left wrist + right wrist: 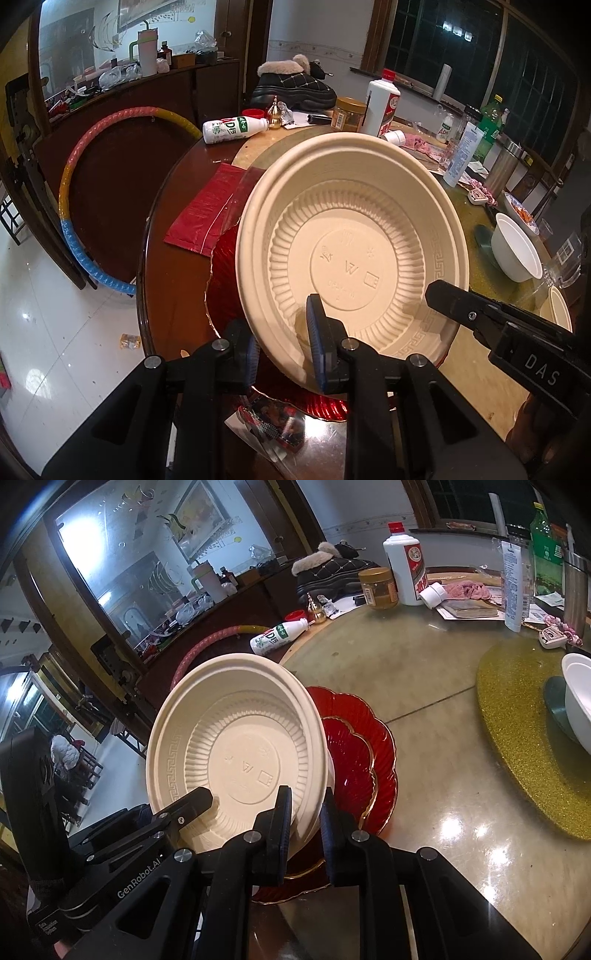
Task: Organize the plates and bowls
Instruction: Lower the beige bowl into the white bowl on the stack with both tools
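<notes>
- Beige bowl (351,243): held tilted on edge, hollow side toward both cameras, above the red plate (354,749) at the near edge of the round table (424,775).
- Left gripper (284,347): clenched on the bowl's lower rim, one blue pad inside the bowl and one behind it.
- Right gripper (304,823): fingers astride the bowl's rim at lower centre of its own view; whether both pads press I cannot tell.
- Open room: bare glossy tabletop lies right of the red plate in the right wrist view, up to the gold mat (517,746).
- White bowl (580,701): on the gold mat, right edge of frame, well apart from the beige bowl.
- Far clutter: a white bottle (406,568), a jar (378,587) and a fallen milk bottle (277,637) along the upper table rim.
- Left wrist view only: a red packet (207,214) on the table left of the bowl, a striped hoop (74,192) leaning at left, white floor tiles below.
- Right wrist view only: the red plate's scalloped gold rim and the bowl's outer wall.
</notes>
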`<act>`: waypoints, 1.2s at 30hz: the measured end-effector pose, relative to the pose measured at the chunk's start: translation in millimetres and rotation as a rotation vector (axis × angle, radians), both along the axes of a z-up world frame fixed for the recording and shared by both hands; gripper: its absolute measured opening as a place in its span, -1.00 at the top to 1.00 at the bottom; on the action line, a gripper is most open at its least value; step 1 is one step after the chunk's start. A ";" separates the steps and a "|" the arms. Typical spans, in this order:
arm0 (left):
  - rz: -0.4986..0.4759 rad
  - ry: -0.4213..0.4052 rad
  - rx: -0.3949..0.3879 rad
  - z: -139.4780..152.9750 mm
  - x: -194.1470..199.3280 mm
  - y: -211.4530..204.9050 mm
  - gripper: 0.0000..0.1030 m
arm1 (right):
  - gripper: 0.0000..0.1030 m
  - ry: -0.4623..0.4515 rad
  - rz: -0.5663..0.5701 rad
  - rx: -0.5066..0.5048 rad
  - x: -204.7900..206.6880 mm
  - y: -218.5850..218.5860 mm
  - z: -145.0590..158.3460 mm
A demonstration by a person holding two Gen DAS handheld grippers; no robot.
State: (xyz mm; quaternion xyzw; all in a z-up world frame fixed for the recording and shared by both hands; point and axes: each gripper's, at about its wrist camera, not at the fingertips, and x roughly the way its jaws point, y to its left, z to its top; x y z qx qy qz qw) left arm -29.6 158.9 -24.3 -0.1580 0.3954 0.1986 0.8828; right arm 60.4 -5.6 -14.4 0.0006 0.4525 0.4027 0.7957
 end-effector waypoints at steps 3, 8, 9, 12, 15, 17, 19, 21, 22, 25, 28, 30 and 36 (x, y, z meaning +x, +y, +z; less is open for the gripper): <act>0.001 0.001 0.001 0.0 -0.1 0.1 0.59 | 0.68 0.001 0.000 0.000 0.0 -0.3 -0.1; 0.001 0.000 -0.003 -0.2 -0.2 0.1 0.59 | 0.67 0.003 0.002 0.002 -1.0 -0.9 0.4; 0.001 0.001 -0.002 -0.6 -0.2 -0.1 0.59 | 0.67 0.004 0.002 0.001 -1.2 -0.8 0.2; -0.001 0.003 -0.004 -2.0 -0.2 -1.4 0.59 | 0.66 0.005 0.002 0.000 -1.3 -0.7 0.2; 0.000 0.007 -0.006 -3.0 -0.1 -1.3 0.59 | 0.66 0.003 0.004 0.002 -1.4 -0.8 0.2; 0.001 0.008 -0.010 -3.5 -0.7 -0.8 0.59 | 0.66 0.003 0.006 0.001 -1.9 -0.7 -0.3; 0.001 0.006 -0.012 -3.5 -1.6 -0.2 0.59 | 0.66 0.004 0.007 0.001 -2.3 -0.5 -0.7; 0.000 0.004 -0.012 -3.3 -1.9 0.0 0.59 | 0.66 0.003 0.007 0.000 -2.8 -0.2 -0.8; 0.001 0.004 -0.012 -3.7 -2.0 0.0 0.59 | 0.66 0.003 0.007 0.000 -2.9 -0.2 -0.9; 0.004 0.002 -0.017 -3.7 -2.7 0.6 0.59 | 0.66 0.006 0.007 0.001 -2.9 0.2 -1.3; 0.004 0.002 -0.013 -3.5 -2.9 0.1 0.59 | 0.66 0.007 0.008 0.004 -3.6 0.1 -1.8; 0.004 0.003 -0.018 -3.5 -3.1 -0.3 0.59 | 0.66 0.009 0.007 0.001 -3.9 0.0 -2.0; 0.023 -0.020 -0.052 -1.9 -5.4 3.8 0.59 | 0.66 0.013 0.008 0.009 -5.4 -0.7 -1.1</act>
